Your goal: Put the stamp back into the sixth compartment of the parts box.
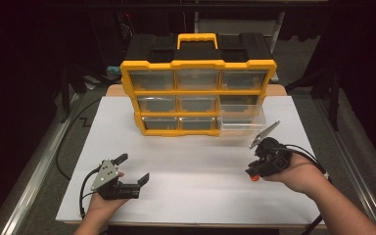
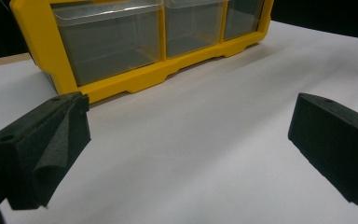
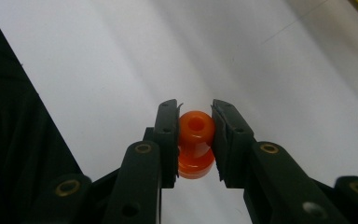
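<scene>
With the right gripper (image 3: 195, 140) clamped on the orange bead (image 3: 195, 142) and the left gripper (image 1: 133, 170) held apart, the bead should be carried level into the pulled-out clear drawer (image 1: 242, 119).

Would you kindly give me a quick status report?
Left gripper open, empty. Right gripper shut on orange bead. Bottom-right drawer of organizer pulled out. Nothing in the way.
</scene>
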{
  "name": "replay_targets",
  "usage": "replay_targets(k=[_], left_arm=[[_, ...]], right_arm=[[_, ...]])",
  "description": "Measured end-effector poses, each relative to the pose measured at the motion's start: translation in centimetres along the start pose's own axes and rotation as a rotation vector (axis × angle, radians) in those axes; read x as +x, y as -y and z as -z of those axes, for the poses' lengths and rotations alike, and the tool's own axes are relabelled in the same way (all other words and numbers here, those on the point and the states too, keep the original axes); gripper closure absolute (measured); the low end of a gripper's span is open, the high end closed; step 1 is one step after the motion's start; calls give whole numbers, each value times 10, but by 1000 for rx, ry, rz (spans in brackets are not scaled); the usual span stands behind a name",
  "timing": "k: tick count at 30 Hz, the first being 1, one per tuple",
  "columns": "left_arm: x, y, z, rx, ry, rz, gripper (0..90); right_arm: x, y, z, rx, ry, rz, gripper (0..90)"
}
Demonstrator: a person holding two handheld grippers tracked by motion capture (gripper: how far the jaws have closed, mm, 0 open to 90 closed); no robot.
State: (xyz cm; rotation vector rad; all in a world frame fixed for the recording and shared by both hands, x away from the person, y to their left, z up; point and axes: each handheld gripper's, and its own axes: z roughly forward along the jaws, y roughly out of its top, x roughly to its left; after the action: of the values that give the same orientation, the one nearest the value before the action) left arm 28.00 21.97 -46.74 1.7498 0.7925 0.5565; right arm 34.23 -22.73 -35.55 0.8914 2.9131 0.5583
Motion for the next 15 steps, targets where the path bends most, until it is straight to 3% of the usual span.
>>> replay_targets(k=[15], left_arm=[[-2,0,-1,2,8,-1,5]], right_arm=[[0,-14,27,9,8,34,740]])
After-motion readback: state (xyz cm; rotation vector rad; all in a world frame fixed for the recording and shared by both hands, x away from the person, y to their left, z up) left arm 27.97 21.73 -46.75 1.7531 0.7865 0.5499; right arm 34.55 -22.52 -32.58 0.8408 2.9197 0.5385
